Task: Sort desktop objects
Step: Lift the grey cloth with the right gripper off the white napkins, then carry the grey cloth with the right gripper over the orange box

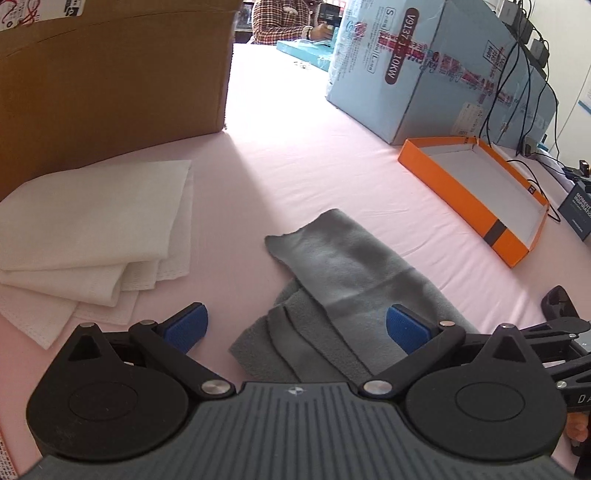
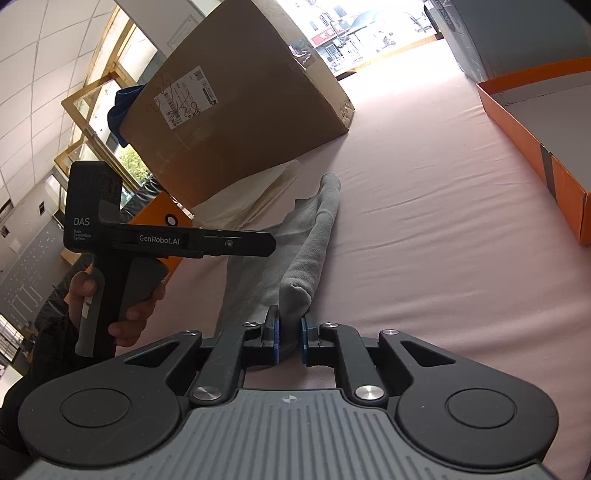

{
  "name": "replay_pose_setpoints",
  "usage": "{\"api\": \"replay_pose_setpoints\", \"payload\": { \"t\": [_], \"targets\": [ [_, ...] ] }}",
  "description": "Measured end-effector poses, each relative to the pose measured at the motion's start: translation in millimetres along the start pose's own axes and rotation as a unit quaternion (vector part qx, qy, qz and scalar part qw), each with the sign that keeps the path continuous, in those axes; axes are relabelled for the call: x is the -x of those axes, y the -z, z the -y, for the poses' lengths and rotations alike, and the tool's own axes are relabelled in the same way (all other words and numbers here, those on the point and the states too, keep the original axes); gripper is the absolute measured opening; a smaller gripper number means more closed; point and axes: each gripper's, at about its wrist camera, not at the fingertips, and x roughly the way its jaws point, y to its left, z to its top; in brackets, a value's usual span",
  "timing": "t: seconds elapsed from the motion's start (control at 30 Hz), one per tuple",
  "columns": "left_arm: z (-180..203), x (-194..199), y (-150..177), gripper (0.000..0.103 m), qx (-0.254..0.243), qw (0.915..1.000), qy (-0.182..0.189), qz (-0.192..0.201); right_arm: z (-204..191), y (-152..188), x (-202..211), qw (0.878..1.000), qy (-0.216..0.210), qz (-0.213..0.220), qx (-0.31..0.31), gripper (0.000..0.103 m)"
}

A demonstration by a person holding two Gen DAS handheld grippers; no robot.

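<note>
Right gripper [image 2: 289, 334]: fingers pinched on near end of soft grey cloth [image 1: 354, 280], lifting a fold, probably to carry it. Left gripper [image 1: 297, 326]: fingers spread wide above cloth, empty. Orange cardboard tray [image 1: 517, 236] far right on pink surface [image 1: 295, 166].

1. A big brown box [image 1: 110, 85] stands on the pink tablecloth [image 1: 295, 166] at the far left; its white label [image 2: 186, 98] carries barcodes and pen scribbles.
2. A light blue carton [image 1: 424, 66] stands at the far right — tape with red print runs across it.
3. Black cables [image 1: 517, 74] hang over the blue carton's right end.
4. A person in a checked shirt [image 1: 277, 18] sits beyond the table and holds a dark device.
5. A flat teal box [image 1: 303, 51] lies near that person.
6. Windows with wooden frames [image 2: 92, 99] show in the right wrist view — the street outside is overexposed.
</note>
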Motion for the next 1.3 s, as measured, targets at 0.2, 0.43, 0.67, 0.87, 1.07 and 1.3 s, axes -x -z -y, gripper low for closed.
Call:
{"api": "replay_pose_setpoints", "payload": {
  "t": [0.2,0.43,0.67,0.87,1.07,1.3],
  "targets": [
    [13.1,-9.8,-4.2,0.103,0.028,0.9995,-0.014,0.008,-1.0,1.5,1.1,1.0,0.004,0.0,0.006,0.01],
    [26.1,-4.5,5.3,0.049,-0.005,0.9962,-0.079,0.036,-0.5,2.0,1.2,1.0,0.005,0.001,0.007,0.01],
    [23.2,3.2,11.4,0.007,0.011,0.9949,-0.081,0.058,0.2,1.1,-0.5,1.0,0.007,0.004,0.008,0.01],
    [35.9,9.1,18.4,0.006,-0.016,0.9903,-0.111,0.082,0.7,0.9,-0.9,1.0,0.013,0.009,0.005,0.01],
    [51.4,15.6,27.5,0.006,-0.053,0.9843,-0.132,0.104,-1.6,2.4,0.1,0.998,0.043,0.035,-0.013,0.01],
    [56.0,50.3,38.3,0.005,-0.047,0.9809,-0.129,0.138,-39.2,9.6,-9.1,0.984,0.157,0.087,0.023,0.011]
  ]
}}
